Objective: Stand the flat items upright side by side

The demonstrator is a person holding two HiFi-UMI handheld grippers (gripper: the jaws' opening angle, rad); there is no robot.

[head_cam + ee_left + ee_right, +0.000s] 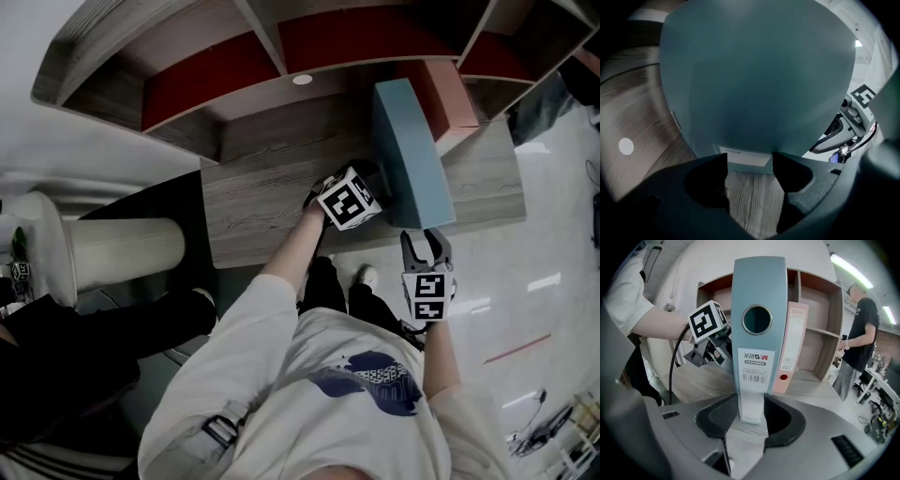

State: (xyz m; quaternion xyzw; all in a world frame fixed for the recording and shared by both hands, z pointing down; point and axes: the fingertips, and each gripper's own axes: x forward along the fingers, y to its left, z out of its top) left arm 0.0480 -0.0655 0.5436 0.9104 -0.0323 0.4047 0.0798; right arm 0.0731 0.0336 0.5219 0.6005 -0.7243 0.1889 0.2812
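Blue binder [757, 282] standing, spine clamped in right tongs [751, 401], left tongs [749, 159] apart at its side

place: office | signs: blue file binder [758, 348], pink file binder [794, 350], wooden shelf unit [820, 310], ceiling strip light [851, 269]

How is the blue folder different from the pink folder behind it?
The blue folder is blue-grey, the pink folder pale pink. The blue folder stands nearer the front edge of the shelf than the pink folder. The right hand-held gripper grips the blue folder's spine; no hand-held gripper holds the pink folder. Both stand upright.
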